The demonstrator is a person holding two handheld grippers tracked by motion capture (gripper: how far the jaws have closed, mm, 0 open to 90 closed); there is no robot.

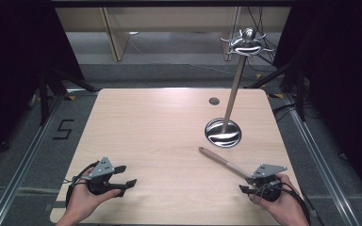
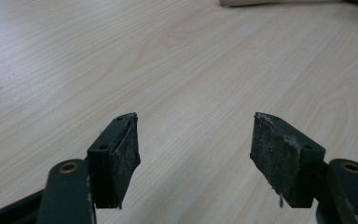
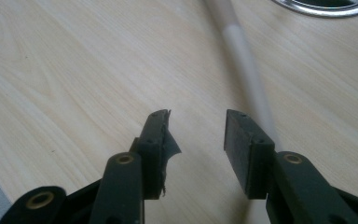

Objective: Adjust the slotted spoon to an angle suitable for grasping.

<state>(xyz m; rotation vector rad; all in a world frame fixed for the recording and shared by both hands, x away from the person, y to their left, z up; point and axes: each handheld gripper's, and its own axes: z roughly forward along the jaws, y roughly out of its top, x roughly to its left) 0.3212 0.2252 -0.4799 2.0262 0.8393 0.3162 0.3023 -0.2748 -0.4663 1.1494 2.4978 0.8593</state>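
Observation:
A long utensil (image 1: 219, 159) with a brownish handle lies slanted on the wooden table (image 1: 160, 132); its near end runs under my right gripper (image 1: 246, 184), so that end is hidden. In the right gripper view the pale shaft (image 3: 249, 60) passes just outside the right-hand jaw, and the right gripper (image 3: 198, 126) stands open with only table between its pads. My left gripper (image 1: 127, 175) rests at the front left, open and pointing right. Its pads stand wide apart over bare wood in the left gripper view (image 2: 193, 135).
A metal stand has a shiny round base (image 1: 222, 133) right of centre, with a thin pole rising to a hooked top (image 1: 246, 42). Its rim (image 3: 326, 7) shows ahead of the right gripper. A small round hole (image 1: 214, 100) sits near the table's far edge.

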